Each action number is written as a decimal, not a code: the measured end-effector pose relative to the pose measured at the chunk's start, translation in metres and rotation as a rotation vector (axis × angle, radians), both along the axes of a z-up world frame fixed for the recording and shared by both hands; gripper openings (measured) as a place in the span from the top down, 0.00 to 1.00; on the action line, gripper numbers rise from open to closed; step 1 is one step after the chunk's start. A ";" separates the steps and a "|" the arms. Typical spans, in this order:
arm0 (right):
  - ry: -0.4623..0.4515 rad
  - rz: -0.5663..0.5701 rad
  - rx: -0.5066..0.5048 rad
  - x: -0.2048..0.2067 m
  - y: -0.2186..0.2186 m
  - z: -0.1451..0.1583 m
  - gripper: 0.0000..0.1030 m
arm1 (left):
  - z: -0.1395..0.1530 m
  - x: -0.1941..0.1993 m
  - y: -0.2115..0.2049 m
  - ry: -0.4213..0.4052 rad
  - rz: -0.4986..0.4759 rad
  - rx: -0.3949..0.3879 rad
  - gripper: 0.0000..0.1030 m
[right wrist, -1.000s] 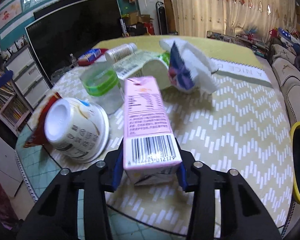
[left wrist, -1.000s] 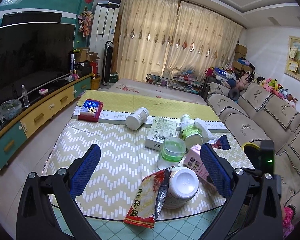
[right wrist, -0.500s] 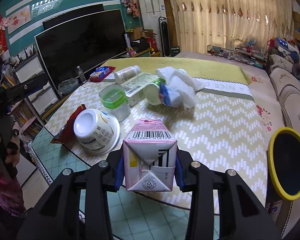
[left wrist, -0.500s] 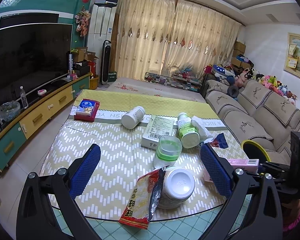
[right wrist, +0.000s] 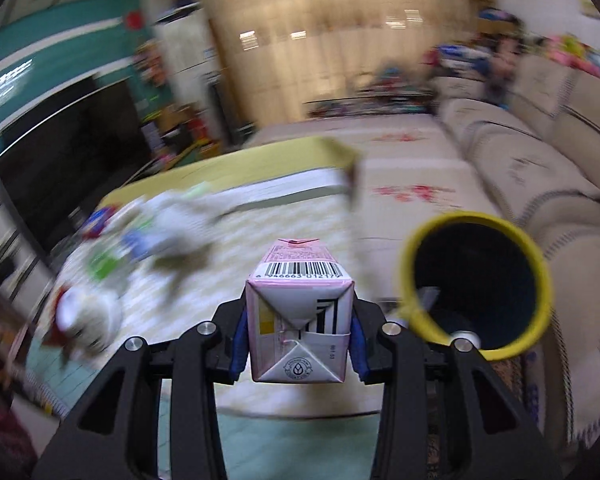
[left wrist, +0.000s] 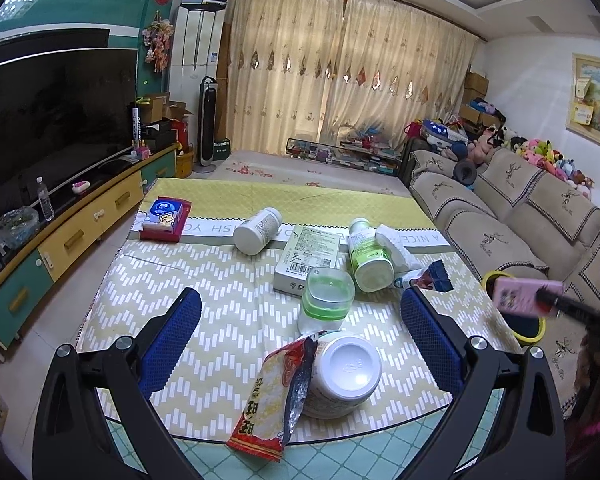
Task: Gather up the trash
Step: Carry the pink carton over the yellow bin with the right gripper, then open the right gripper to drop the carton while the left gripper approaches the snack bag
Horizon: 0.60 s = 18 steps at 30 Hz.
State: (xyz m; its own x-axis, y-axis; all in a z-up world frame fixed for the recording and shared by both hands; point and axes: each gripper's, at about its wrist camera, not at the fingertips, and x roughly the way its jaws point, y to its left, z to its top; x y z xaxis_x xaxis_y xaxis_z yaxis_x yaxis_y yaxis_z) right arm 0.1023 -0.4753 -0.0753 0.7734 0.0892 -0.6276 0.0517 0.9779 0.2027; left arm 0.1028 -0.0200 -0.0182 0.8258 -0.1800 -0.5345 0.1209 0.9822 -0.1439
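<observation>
Left gripper (left wrist: pixel 300 322) hung over the near edge of the bench (left wrist: pixel 180 280), jaws spread wide, nothing between them. Ahead of it lay the remaining trash: red snack wrapper (left wrist: pixel 274 396), overturned white cup (left wrist: pixel 346 376) touching it, green-lidded tub (left wrist: pixel 327 300) just beyond.

Right gripper (right wrist: pixel 298 340) was off the bench's right side, jaws clamped on the pink carton (right wrist: pixel 298 320) by its two side faces. Carton's long axis ran forward along the fingers, barcode face up, folded base toward the camera.

Yellow-rimmed bin (right wrist: pixel 476 284) stood to the carton's right and lower, mouth open, near the sofa (right wrist: pixel 540 168). I judged the right arm far nearer the bin; the carton needs carrying rightward over the rim before release. Background was blurred; I couldn't tell the clearance.
</observation>
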 end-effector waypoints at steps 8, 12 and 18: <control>0.134 -0.252 -0.006 0.046 -0.090 -0.043 0.63 | -0.003 0.007 -0.018 0.020 -0.026 0.023 0.05; 0.181 -0.284 -0.017 0.061 -0.108 -0.063 0.63 | -0.005 0.012 -0.027 0.029 -0.038 0.036 0.05; 0.222 -0.325 -0.038 0.081 -0.117 -0.081 0.62 | -0.010 0.018 -0.036 0.045 -0.062 0.051 0.05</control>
